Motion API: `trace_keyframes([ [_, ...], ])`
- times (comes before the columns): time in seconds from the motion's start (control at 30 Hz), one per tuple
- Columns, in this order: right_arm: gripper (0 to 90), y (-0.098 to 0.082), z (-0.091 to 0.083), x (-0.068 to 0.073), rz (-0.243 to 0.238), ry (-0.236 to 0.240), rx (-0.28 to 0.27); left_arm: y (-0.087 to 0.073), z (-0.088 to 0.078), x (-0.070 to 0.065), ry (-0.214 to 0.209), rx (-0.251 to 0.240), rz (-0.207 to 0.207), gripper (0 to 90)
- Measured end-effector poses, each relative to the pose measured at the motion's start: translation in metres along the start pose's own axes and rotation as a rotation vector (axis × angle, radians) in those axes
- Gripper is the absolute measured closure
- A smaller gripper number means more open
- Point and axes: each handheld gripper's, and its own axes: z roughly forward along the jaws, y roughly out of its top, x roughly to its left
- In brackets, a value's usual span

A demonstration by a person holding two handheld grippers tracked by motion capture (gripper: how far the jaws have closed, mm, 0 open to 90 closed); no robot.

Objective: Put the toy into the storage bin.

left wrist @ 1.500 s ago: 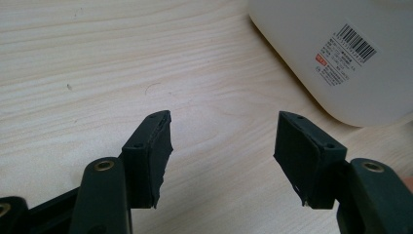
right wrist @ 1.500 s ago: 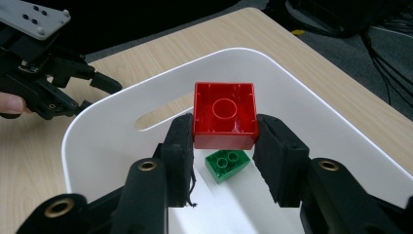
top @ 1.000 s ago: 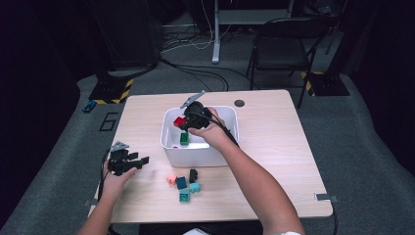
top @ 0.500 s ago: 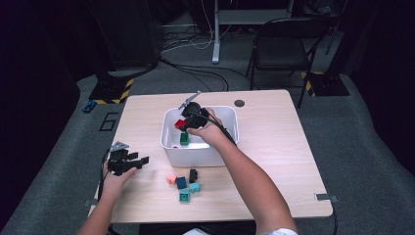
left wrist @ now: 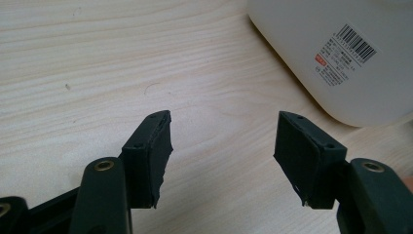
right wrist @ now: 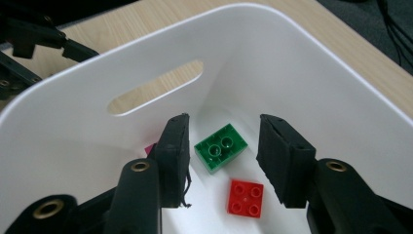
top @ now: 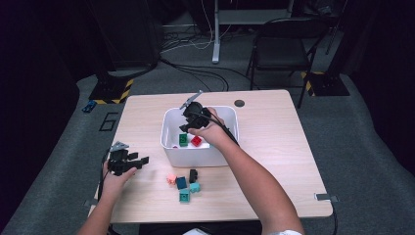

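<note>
- Right gripper (top: 192,117) is hovering over the white bin (top: 169,147), centre of the high view; its jaws have just been opening, nothing between them.
- Red brick (right wrist: 246,196), gripped a second ago, is now lying on the bin floor beside the green brick (right wrist: 220,147).
- Left gripper (top: 128,162) is resting wide apart, empty, at lower left, bare table (left wrist: 97,63) lying ahead.

A sticker with a barcode (left wrist: 354,41) and a small red mark is showing on the white bin's outer wall (left wrist: 311,53), up and to the right of the left gripper (left wrist: 221,156), its fine print staying too small to read.
</note>
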Motion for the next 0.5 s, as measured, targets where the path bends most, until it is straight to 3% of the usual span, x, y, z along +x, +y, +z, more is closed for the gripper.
trace_keyframes([
  [0.07,52.1,0.000,-0.011,0.001,0.001,-0.011,-0.017,0.000,0.000,0.000,0.002,-0.003,-0.001,38.0],
  [0.17,48.8,-0.003,-0.023,0.000,0.022,0.017,-0.042,0.000,0.000,-0.001,-0.001,0.006,-0.002,38.0],
  [0.37,48.3,-0.012,-0.052,0.000,-0.003,-0.025,-0.058,-0.001,0.000,-0.001,0.001,0.002,0.004,37.8],
  [0.5,48.3,-0.015,-0.073,0.003,-0.009,-0.030,-0.105,-0.001,0.000,-0.004,-0.011,0.003,0.000,38.5],
])
